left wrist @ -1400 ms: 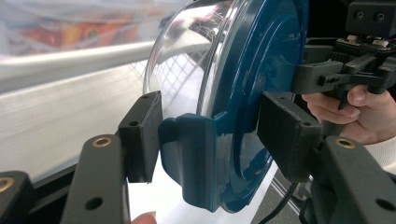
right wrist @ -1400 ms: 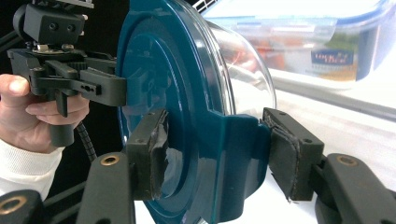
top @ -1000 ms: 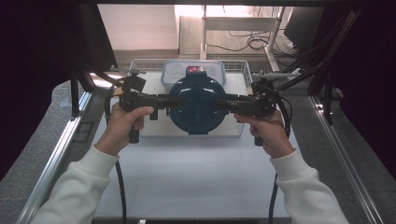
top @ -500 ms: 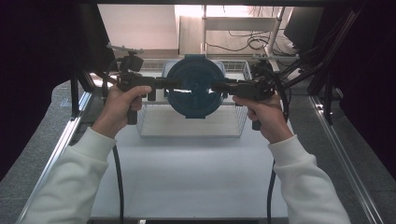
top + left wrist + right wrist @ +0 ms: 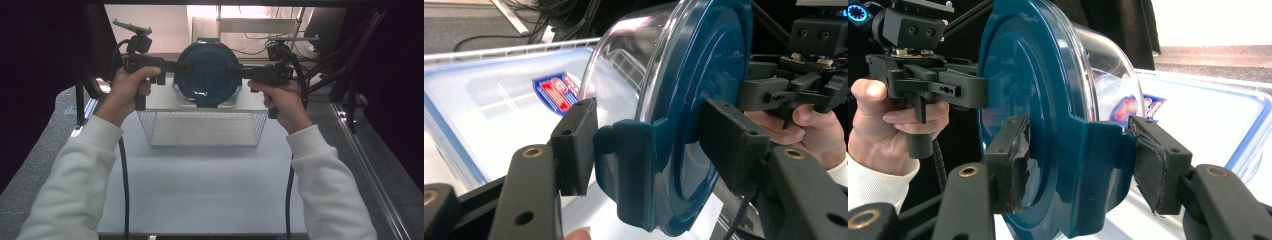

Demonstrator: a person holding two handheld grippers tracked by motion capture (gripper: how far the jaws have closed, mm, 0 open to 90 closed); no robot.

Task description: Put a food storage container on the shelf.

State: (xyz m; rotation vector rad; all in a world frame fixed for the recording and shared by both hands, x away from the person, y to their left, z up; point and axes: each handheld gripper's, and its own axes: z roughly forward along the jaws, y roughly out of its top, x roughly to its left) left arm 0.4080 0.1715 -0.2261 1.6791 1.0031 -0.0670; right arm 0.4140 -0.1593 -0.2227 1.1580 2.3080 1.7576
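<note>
A round container (image 5: pixel 207 75), a clear bowl (image 5: pixel 624 65) under a dark blue lid (image 5: pixel 1048 100), hangs in the air above the wire basket (image 5: pixel 205 127), tipped on edge so the lid faces me. My left gripper (image 5: pixel 182 66) is shut on its left side clasp; in the left gripper view (image 5: pixel 649 145) one pad presses the clasp and the other the lid's face. My right gripper (image 5: pixel 235 71) is shut on the opposite clasp, and its pads (image 5: pixel 1013 160) squeeze lid and clasp in the right gripper view (image 5: pixel 1078 160).
Inside the basket lies a flat rectangular box (image 5: pixel 489 110) with a blue-rimmed clear lid and a red and blue label (image 5: pixel 1133 110). White tabletop (image 5: pixel 200 190) stretches in front of the basket. Dark frame posts (image 5: pixel 350 95) and cables stand at both sides.
Both hands have risen and moved away from me, carrying the round container up out of the basket. The container has tipped from lying flat to standing on edge.
</note>
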